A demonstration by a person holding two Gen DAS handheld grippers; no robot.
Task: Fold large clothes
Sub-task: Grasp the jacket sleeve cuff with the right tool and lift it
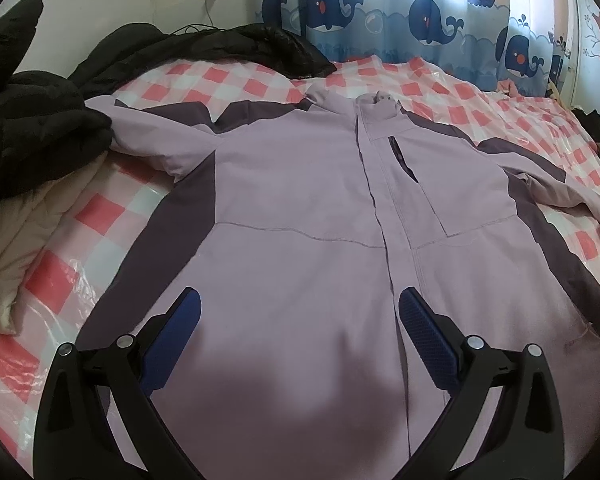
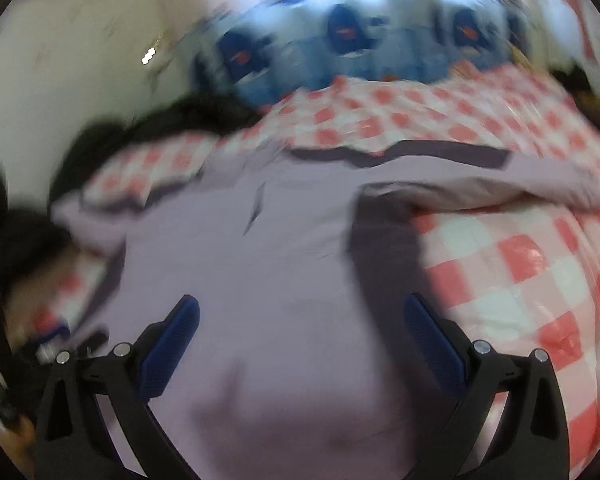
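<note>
A lilac jacket (image 1: 300,208) with dark purple side panels lies flat and face up on the checked bed, collar toward the curtain, both sleeves spread outward. My left gripper (image 1: 300,304) hangs open over the jacket's lower front, beside the zip line, with nothing between its blue pads. The right wrist view is blurred by motion. It shows the same jacket (image 2: 260,248) with one sleeve (image 2: 520,184) stretched to the right. My right gripper (image 2: 302,312) is open above the lower right part of the jacket, holding nothing.
The bed (image 1: 236,80) has a pink and white checked cover under clear plastic. Black padded clothes (image 1: 40,120) are piled at the left and along the back. A beige blanket (image 1: 16,240) lies at the left edge. A whale-print curtain (image 1: 420,12) hangs behind.
</note>
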